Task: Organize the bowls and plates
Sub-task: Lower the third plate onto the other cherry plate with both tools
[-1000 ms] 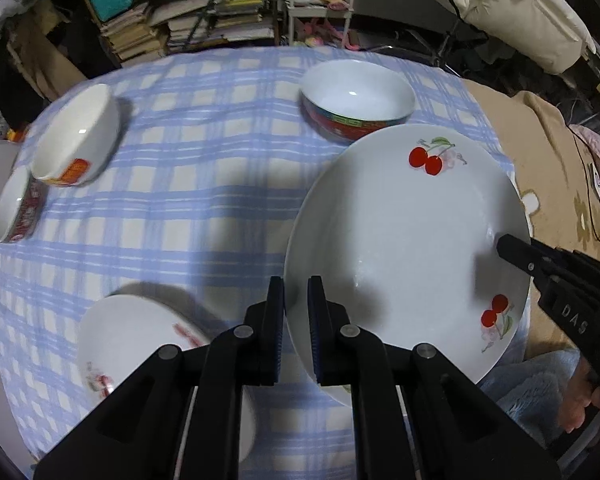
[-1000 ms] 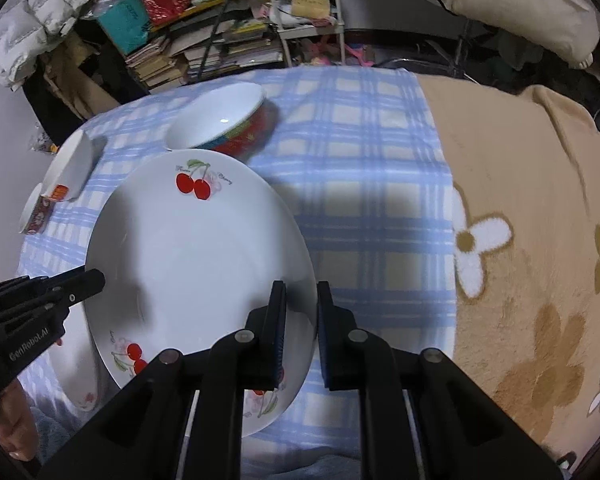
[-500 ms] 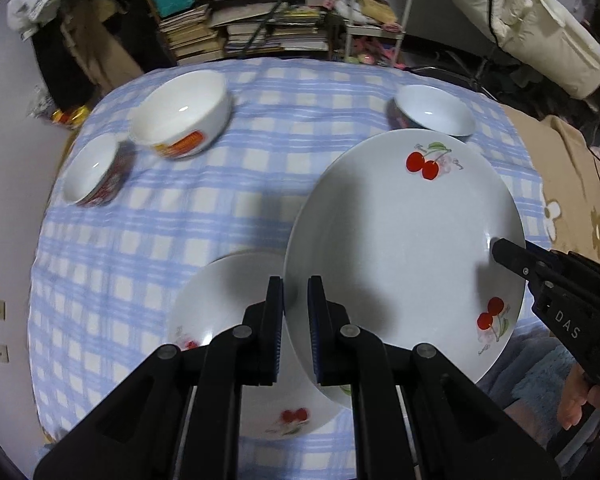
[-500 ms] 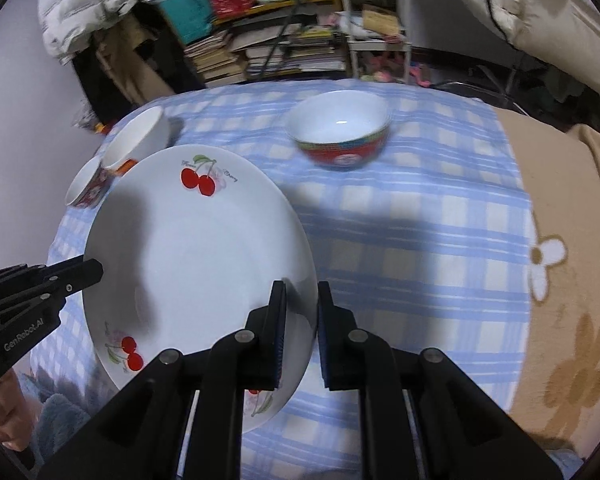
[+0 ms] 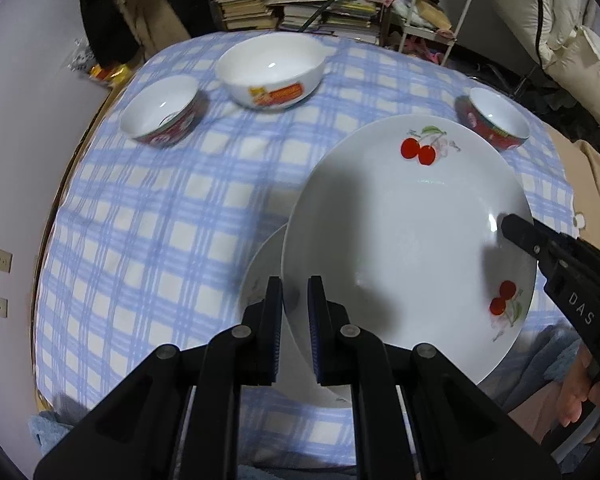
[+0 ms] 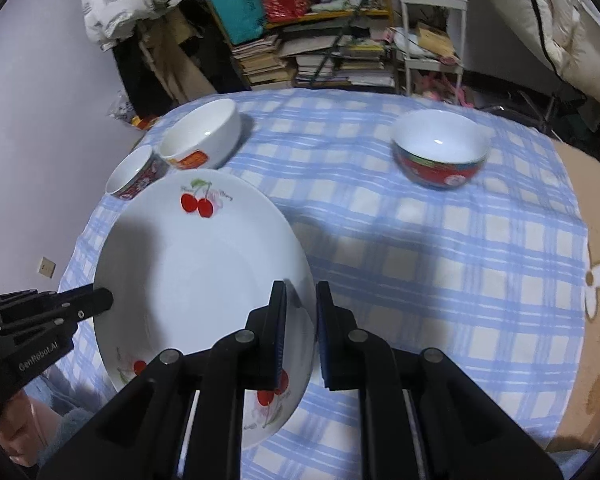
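the left hand-held gripper (image 5: pixel 295 320) is pinching the near-left rim of the cherry plate (image 5: pixel 408 240) — its blue-edged pads sit one on each face of the rim. the right hand-held gripper (image 6: pixel 301 332) pinches the opposite rim of the same plate in the same way, and its black tip shows at the plate's right edge in the left wrist view. the cherry plate is held clear of the worktop (image 5: pixel 160 220), which carries a blue checked cloth. directly below the cherry plate, partly hidden by it, a second white plate (image 5: pixel 264 276) lies on the cloth. beyond the cherry plate stand three bowls — a large white bowl (image 5: pixel 270 70), a small patterned bowl (image 5: pixel 162 110) just left of it, and a red bowl (image 5: pixel 494 118) near the plate's far-right rim. stacked books (image 6: pixel 328 60) lie on the floor behind the worktop.
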Demonstrator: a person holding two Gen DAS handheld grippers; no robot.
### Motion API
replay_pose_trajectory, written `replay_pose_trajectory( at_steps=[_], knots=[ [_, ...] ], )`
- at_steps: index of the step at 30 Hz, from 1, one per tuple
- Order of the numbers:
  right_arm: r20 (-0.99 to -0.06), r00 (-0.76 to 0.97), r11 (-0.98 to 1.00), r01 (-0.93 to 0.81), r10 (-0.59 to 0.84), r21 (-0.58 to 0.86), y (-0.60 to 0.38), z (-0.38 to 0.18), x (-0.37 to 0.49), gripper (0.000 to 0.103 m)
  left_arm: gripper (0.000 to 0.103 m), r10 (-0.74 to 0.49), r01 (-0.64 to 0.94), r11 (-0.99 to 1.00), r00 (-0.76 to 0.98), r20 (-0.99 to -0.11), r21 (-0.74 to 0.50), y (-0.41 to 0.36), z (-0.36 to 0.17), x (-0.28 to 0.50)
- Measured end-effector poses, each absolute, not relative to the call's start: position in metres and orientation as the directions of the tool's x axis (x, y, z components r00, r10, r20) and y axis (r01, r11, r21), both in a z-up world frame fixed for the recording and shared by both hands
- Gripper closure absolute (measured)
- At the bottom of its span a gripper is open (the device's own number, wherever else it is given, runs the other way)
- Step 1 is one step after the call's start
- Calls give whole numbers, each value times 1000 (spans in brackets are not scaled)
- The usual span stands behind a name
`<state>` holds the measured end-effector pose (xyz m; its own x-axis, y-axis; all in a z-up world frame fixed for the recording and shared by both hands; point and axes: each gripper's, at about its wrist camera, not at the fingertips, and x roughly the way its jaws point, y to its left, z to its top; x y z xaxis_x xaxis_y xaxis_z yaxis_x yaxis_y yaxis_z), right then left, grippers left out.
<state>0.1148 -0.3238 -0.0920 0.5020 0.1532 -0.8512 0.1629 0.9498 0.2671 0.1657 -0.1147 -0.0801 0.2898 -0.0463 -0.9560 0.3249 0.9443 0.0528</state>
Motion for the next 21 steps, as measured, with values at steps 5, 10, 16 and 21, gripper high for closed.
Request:
replay_pose_trajectory(
  at_steps=[5,10,16,21],
  knots=[
    [-854,484,950,128,192,286,-303,-106,119,87,92,-48,273,962,271,-961,29,-88,-94,163],
    [-854,481,957,90,200,275,-281,-117,120,87,92,-54,213,977,252,-966,1,-65,-111,160],
    [-856,483,965,79,183,250,-269,-130,116,87,92,-48,191,982,232,-972,-3,-56,-127,158],
    [-844,518,977,67,139,202,-264,-133,110,87,92,-57,192,981,224,-973,-13,-53,-135,157]
  ],
)
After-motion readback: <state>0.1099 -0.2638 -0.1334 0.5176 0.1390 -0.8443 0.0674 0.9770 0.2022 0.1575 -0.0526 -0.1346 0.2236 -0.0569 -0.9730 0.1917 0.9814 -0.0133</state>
